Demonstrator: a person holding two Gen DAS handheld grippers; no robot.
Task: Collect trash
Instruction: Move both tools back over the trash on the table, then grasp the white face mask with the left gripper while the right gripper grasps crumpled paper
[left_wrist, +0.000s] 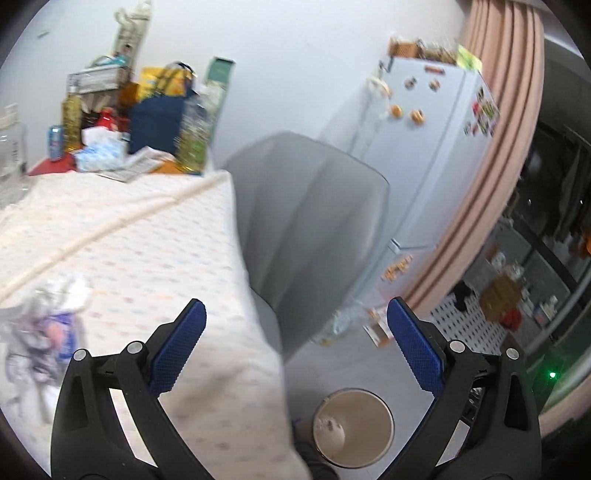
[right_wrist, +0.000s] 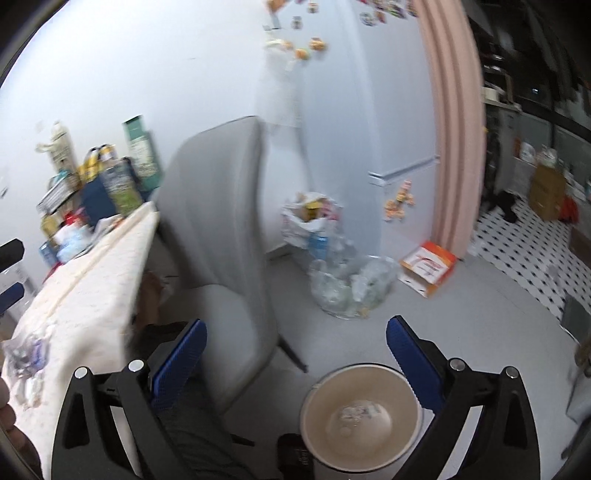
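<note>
Both views are motion-blurred; the crumpled wrappers (left_wrist: 44, 328) at the frame's lower left stay unreadable. Left gripper (left_wrist: 295, 332) and right gripper (right_wrist: 295, 343) tilt downward, jaws spread wide and empty, above the bin (right_wrist: 360, 417).

You see blue textured pads (left_wrist: 177, 354) on black gripper arms, a cream tablecloth (left_wrist: 147, 251) with small pastel dots at left, a grey chair (left_wrist: 306, 229), a beige bin (right_wrist: 360, 413) nearby, a pink striped curtain (left_wrist: 495, 155) at right, black-and-white floor tiles (right_wrist: 517, 251) beyond.

Crumpled wrappers (left_wrist: 48, 325) on table; bin (right_wrist: 360, 417) upright.
</note>
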